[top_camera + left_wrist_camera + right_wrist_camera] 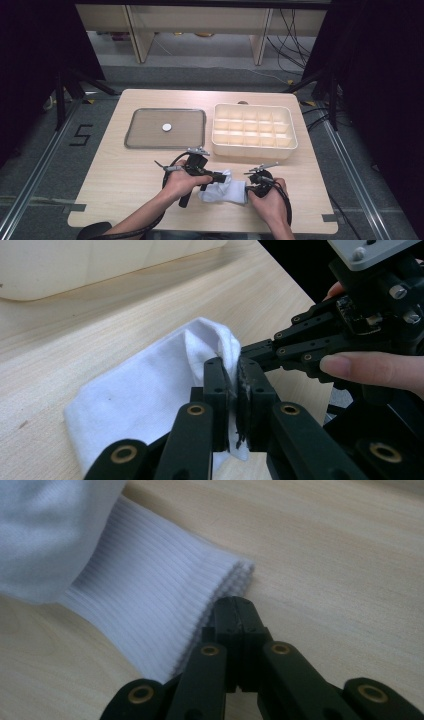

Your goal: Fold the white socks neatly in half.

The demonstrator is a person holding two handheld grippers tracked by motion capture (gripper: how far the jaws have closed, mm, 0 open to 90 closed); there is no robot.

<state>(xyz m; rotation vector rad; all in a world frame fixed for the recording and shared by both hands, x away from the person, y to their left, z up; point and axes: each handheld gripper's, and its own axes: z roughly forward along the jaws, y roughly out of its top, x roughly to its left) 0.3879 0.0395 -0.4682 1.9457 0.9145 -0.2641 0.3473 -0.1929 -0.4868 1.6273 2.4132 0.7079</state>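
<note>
Pinching a thin fold of the white sock (pixel 150 390), the left gripper (pixel 235 390) has its jaws closed on the fabric, a scrap of cloth showing between them. The right gripper (pixel 235 615) sits at the sock's ribbed cuff (pixel 165 610) with jaws pressed together; whether any cloth is caught in them I cannot tell. The sock lies on the near part of the table (pixel 125 185), between the two hands, with the compartment box (pixel 253 131) beyond it and the grey tray (pixel 165 128) far left. The left hold looks shallow, so a pull could slip the fold free. If the right jaws hold nothing, the cuff would just drag along the wood
</note>
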